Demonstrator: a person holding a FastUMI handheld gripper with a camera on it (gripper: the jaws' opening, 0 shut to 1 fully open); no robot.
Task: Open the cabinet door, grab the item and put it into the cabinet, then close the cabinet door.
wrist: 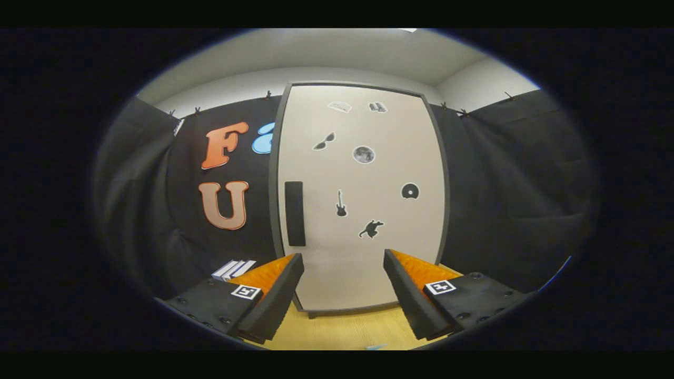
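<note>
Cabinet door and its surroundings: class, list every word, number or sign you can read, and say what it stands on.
None can be read.
Cabinet door: picture stickers only, no words.
Open claw: a square black-and-white marker on each finger, no text.
White item left of cabinet: too small to tell.

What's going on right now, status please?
Tongs open, holding nothing. Cabinet door shut, straight ahead beyond the fingers, dark handle on its left side. Small white item beside the left finger. Nothing blocking the door.
</note>
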